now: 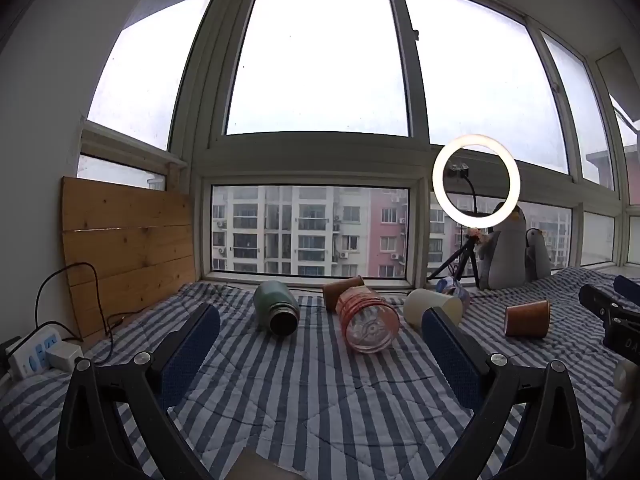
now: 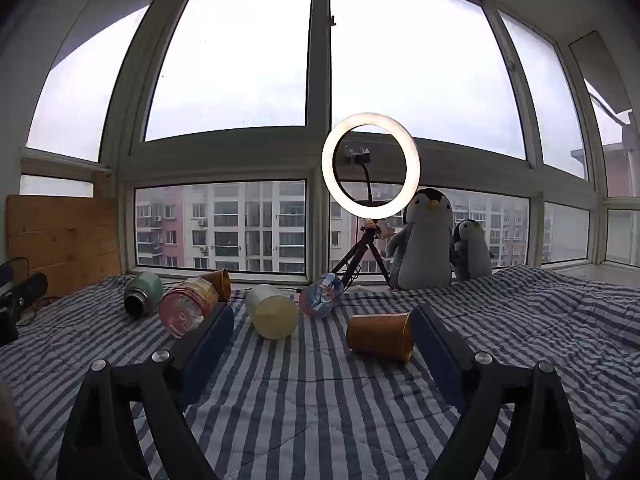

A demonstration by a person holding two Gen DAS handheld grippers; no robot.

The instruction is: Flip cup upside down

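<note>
Six vessels lie on their sides on the quilt (image 2: 320, 392): two brown cups (image 2: 379, 337) (image 2: 220, 282), cream cup (image 2: 272, 312), green flask (image 2: 142, 294), two printed cups. Left gripper (image 1: 320, 344) and right gripper (image 2: 322, 338) both spread, empty

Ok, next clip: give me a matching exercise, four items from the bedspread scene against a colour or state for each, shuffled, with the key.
Items:
1. flask
2. clear ribbed cup
3. ring light
4. nearest brown cup

Descriptions:
A. lit, standing on a tripod by the window
B. lying on its side, just ahead of the right tool's open fingers
C. green, dark mouth facing the left camera
D. transparent with reddish bands, on its side

Pairs: 1-C, 2-D, 3-A, 4-B
</note>
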